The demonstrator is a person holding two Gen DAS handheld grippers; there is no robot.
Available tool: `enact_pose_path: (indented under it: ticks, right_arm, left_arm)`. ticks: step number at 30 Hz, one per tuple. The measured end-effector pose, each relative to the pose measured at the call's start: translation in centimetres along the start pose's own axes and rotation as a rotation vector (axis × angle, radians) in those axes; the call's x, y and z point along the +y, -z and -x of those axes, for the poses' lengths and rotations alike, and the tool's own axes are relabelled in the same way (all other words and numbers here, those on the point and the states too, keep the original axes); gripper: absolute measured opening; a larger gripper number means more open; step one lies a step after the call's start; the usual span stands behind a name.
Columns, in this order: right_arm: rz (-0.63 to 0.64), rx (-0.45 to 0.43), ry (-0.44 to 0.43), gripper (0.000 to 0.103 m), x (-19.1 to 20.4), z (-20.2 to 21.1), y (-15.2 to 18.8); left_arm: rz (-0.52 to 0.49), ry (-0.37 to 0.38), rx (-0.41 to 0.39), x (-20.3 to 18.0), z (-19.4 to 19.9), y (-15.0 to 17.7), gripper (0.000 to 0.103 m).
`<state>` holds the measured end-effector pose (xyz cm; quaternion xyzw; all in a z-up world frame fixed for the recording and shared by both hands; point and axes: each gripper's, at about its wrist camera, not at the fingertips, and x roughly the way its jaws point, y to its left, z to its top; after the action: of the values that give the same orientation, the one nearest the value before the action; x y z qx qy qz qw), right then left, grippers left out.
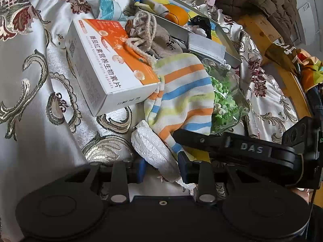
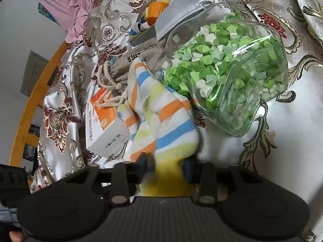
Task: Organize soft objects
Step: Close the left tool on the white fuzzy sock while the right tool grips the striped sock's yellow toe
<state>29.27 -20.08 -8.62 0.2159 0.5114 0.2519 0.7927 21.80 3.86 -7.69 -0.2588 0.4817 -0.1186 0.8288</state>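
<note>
A striped towel [image 1: 181, 94] with orange, blue and yellow bands lies crumpled in the middle of the patterned cloth; it also shows in the right wrist view [image 2: 161, 121]. My left gripper [image 1: 161, 170] is shut on a white foam pad [image 1: 153, 149] lying beside the towel's near end. My right gripper [image 2: 167, 166] is shut on the towel's near end; its black arm [image 1: 232, 145] shows in the left wrist view over the towel. A beige drawstring pouch [image 1: 145, 32] lies behind the towel, partly on a box.
An orange-and-white tablet box [image 1: 109, 68] lies left of the towel. A glass jar of green paper stars [image 2: 228, 76] lies tipped on its right. A grey face mask [image 2: 177, 14] and a metal tray [image 1: 228, 46] with toys sit behind. A wooden rail [image 1: 262, 32] runs at the right.
</note>
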Motion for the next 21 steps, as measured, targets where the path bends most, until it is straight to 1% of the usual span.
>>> enact_pose_path:
  ticks: [4,11,15,18,21]
  right_arm:
    - [-0.007,-0.016,0.005,0.023,-0.1,0.3,0.0]
    - [0.050,-0.028,0.002,0.022,0.7,0.5,0.1]
    - [0.060,-0.040,0.007,0.019,0.7,0.7,0.1]
    - [0.080,-0.072,0.015,0.016,1.0,1.4,0.0]
    - [0.121,-0.117,0.028,0.015,1.5,2.6,0.0]
  left_arm:
    - [0.002,0.004,-0.006,0.1,0.2,-0.1,0.030]
    - [-0.037,-0.013,-0.017,-0.2,0.1,0.0,0.031]
    - [-0.032,-0.015,-0.013,0.0,-0.3,-0.2,0.032]
    - [-0.036,-0.013,-0.018,0.0,-0.1,-0.2,0.030]
    - [-0.060,-0.003,-0.037,-0.4,0.4,-0.1,0.025]
